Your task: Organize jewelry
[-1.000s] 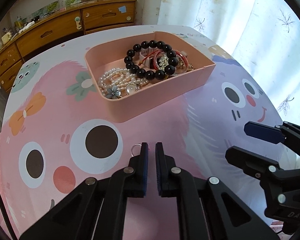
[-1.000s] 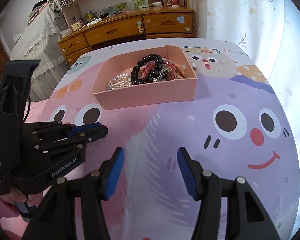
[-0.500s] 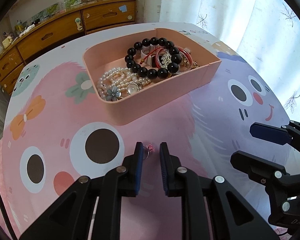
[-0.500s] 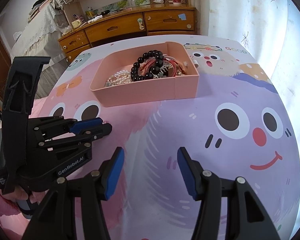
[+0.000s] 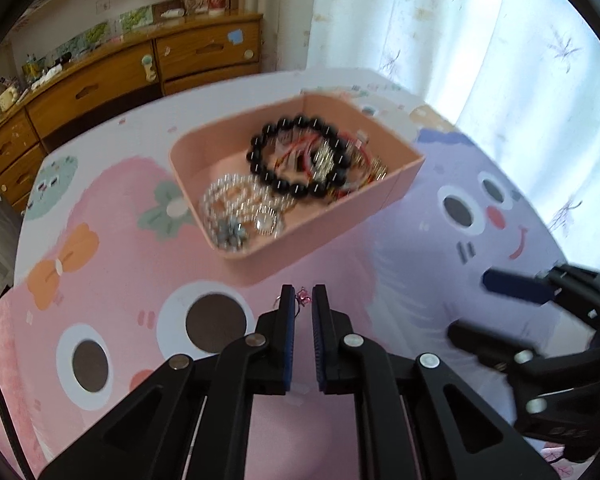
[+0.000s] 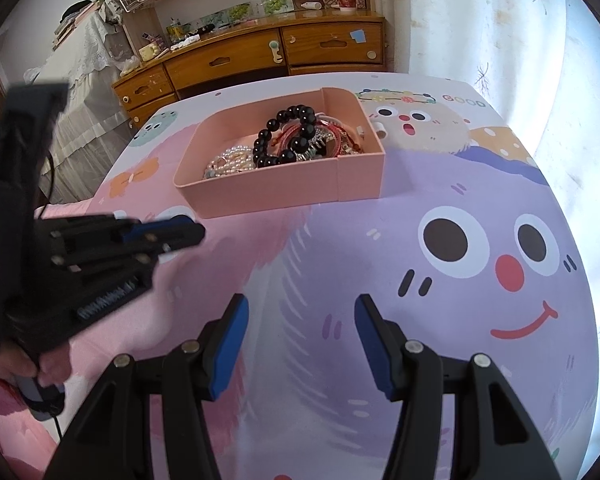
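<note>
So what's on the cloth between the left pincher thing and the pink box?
Nothing: in the left wrist view, only bare cartoon tablecloth lies between the left gripper, pinching a small ring, and the pink box.

Open cartoon-printed tablecloth [image 6: 440,208] lay bare in front of and to the right of the right gripper [image 6: 300,340], whose jaws stood apart with nothing between them; the pink tray [image 5: 328,236] stood ahead as the one raised obstacle, its walls ringing a heap of jewelry topped by a black bead bracelet [image 5: 296,156] rising near rim height; the left gripper [image 5: 303,300], jaws nearly together on a small ring with a pink charm [image 5: 302,298], had clear cloth between itself and the tray's near wall; the right gripper flanked it on the right; the curtain [image 6: 500,20] closed off the table's far right side.
</note>
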A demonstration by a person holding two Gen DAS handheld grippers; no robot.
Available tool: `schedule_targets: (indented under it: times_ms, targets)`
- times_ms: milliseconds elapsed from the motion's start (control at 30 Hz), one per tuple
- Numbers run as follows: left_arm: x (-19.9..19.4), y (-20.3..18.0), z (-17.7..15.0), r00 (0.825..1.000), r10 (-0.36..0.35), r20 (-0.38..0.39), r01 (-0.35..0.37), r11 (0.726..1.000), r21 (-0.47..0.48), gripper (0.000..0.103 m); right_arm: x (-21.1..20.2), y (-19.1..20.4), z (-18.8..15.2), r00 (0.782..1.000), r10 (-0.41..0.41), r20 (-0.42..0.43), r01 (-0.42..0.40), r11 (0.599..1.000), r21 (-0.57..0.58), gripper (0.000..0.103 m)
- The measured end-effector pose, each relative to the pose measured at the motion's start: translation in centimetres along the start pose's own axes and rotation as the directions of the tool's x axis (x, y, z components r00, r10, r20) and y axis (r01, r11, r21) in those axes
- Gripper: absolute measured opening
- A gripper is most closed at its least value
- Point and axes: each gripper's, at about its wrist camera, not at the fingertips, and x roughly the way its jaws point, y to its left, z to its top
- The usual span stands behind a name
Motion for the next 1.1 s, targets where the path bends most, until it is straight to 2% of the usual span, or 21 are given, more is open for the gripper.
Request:
schedule_targets:
  times_ms: [167,333,400,467,533,600,633,733,800,867,933,1000,1033,1100]
  targets:
    - [-2.0,-0.2,2.0,0.998,-0.001,0.068,0.001,1.0,0.004,0.006,-0.1,-0.1,-0.3,1.0,0.004,0.002,-0.004,1.0,0.005,0.055]
    - [-2.7,0.5,4.3,0.991,0.016,0.131,-0.009,0.999,-0.052,0.006,-0.6,-0.2,-0.5,1.0,0.009,0.017,-0.009,1.0,0.002,0.055]
    - [-2.3,0.8,5.1,0.99,0.043,0.132,-0.034,0.997,-0.073,0.008,-0.7,-0.4,-0.7,1.0,0.015,0.017,-0.015,1.0,0.008,0.055]
    - [-2.0,1.2,5.7,0.994,0.04,0.105,-0.029,0.994,-0.103,0.029,-0.9,-0.7,-0.8,0.999,0.03,0.012,-0.031,0.999,0.018,0.055]
    - [-2.5,1.5,6.2,0.994,0.057,0.098,-0.041,0.988,-0.151,0.074,-1.2,-0.9,-0.9,0.999,0.048,0.006,-0.048,0.999,0.025,0.055]
    - [-4.0,1.4,6.4,0.988,0.1,0.115,-0.078,0.981,-0.179,0.086,-1.7,-1.1,-0.9,0.997,0.076,-0.005,-0.076,0.997,0.032,0.055]
    - [-4.7,1.2,6.5,0.987,0.113,0.114,-0.091,0.98,-0.179,0.087,-2.0,-1.3,-0.9,0.996,0.087,-0.01,-0.087,0.996,0.036,0.055]
    - [-6.6,0.1,6.1,0.981,0.182,0.066,-0.17,0.973,-0.158,0.087,-2.7,-2.0,-0.7,0.993,0.104,-0.057,-0.1,0.993,0.06,0.055]
    - [-7.9,-0.9,5.3,0.973,0.231,0.026,-0.225,0.964,-0.145,0.087,-2.8,-2.8,-0.8,0.986,0.084,-0.142,-0.072,0.993,0.089,0.055]
    - [-9.3,-2.1,4.1,0.96,0.277,-0.029,-0.278,0.95,-0.14,0.087,-3.4,-4.0,-1.0,0.97,0.092,-0.226,-0.065,0.99,0.125,0.055]
    - [-10.5,-3.5,2.6,0.94,0.324,-0.105,-0.337,0.93,-0.148,0.098,-4.3,-4.9,-1.3,0.958,0.076,-0.276,-0.039,0.99,0.139,0.056]
    - [-11.3,-4.8,0.6,0.924,0.338,-0.181,-0.369,0.912,-0.181,0.099,-5.8,-5.8,-1.9,0.943,0.026,-0.331,0.021,0.99,0.138,0.061]
    - [-11.6,-5.3,-0.1,0.92,0.333,-0.206,-0.372,0.908,-0.194,0.099,-6.6,-6.1,-2.2,0.938,0.016,-0.346,0.035,0.989,0.141,0.067]
    - [-12.2,-6.6,-1.6,0.916,0.313,-0.25,-0.369,0.904,-0.218,0.099,-8.7,-7.0,-3.0,0.937,0.042,-0.347,0.019,0.985,0.169,0.073]
